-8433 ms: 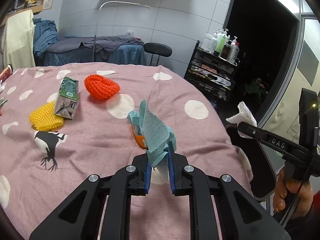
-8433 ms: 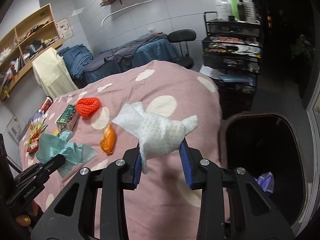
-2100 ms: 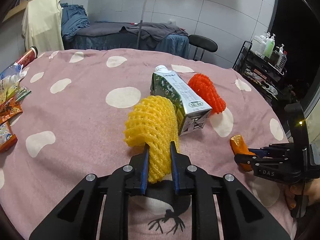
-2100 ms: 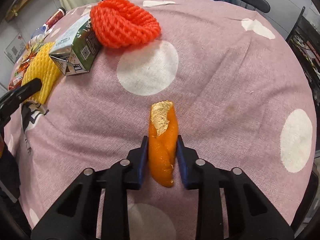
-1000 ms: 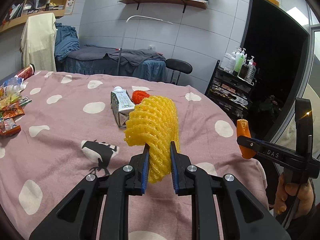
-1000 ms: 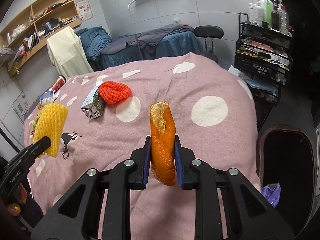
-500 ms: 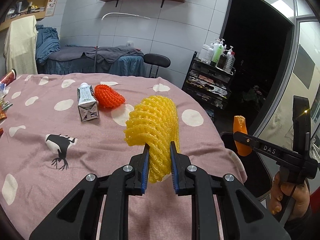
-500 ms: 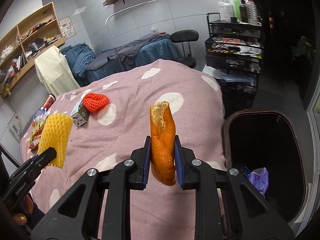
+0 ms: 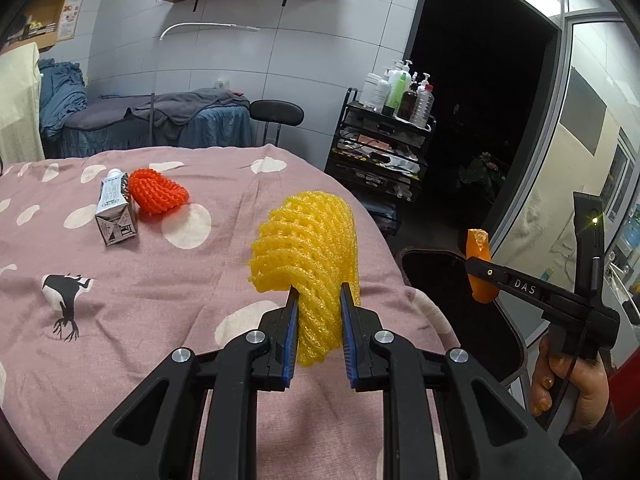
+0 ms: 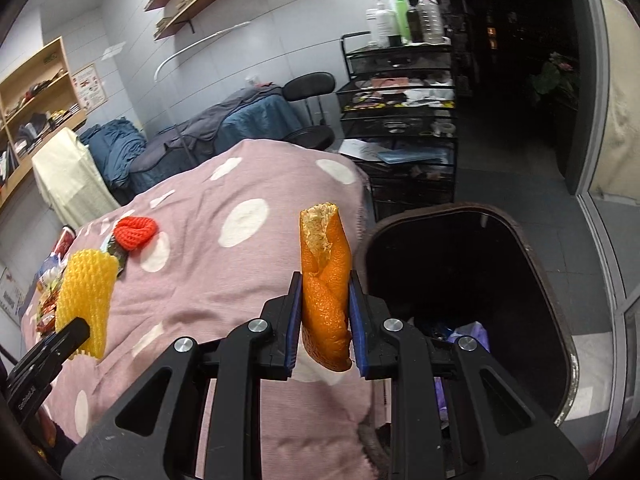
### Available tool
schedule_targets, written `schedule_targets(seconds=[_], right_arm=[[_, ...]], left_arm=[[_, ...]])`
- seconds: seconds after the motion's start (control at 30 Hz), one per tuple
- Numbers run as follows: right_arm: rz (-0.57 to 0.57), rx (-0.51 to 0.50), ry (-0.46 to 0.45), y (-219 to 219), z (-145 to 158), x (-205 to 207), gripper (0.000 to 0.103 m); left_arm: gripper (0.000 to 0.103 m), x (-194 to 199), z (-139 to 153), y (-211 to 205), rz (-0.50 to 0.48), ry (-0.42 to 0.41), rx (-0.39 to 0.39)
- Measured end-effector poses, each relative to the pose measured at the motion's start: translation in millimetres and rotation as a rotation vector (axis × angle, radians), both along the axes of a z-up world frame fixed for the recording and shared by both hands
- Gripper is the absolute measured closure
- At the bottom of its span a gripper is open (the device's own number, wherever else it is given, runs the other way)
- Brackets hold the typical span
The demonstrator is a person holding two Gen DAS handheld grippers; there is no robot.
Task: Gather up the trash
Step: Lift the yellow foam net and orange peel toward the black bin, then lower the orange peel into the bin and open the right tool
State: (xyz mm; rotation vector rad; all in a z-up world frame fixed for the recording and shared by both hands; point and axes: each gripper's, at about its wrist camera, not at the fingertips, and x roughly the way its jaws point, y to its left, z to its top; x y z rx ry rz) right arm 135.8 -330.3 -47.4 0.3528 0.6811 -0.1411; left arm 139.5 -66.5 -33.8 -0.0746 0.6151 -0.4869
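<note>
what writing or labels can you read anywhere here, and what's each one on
"DAS": white letters on the black finger of the right gripper, in the left wrist view.
Print on the left gripper arm, low left in the right wrist view: too blurred to read.
Print on the carton: too small to read.
Poster on the wall: too small to read.
Pump bottles on the cart: labels unreadable.
</note>
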Motion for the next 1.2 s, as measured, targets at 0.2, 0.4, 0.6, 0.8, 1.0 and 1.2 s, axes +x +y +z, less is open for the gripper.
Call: schedule_targets(seconds=[0.2, 0.4, 0.6, 0.8, 1.0, 1.2], right_arm=[[-0.072, -0.026, 0.027, -23, -12, -4, 0.08], [-0.14, -0.047, 0.075, -47, -27, 0, 0.08], [-0.189, -0.048, 0.134, -69, -49, 6, 0.08], [-0.204, -0.024, 0.186, -80, -70, 7, 0.074], [-0.22, -0.019, 0.174, -84, -74, -1, 0.04], [-0.231, -0.013, 0.147, -85, -69, -10, 0.037]], left_arm=[[0.084, 0, 1, -13, -0.033, -0.006, 0.006], [0.084, 1, 2, -27, -0.066, -0.016, 0.022], [0.084, 4, 2, -38, -0.092, -0.017, 0.031], [0.084, 4, 0, -50, -0.115, -0.013, 0.04], [0.084, 5, -3, -60, -0.138, -0.011, 0.052], [0.084, 6, -1, -74, -0.17, -0.012, 0.057]])
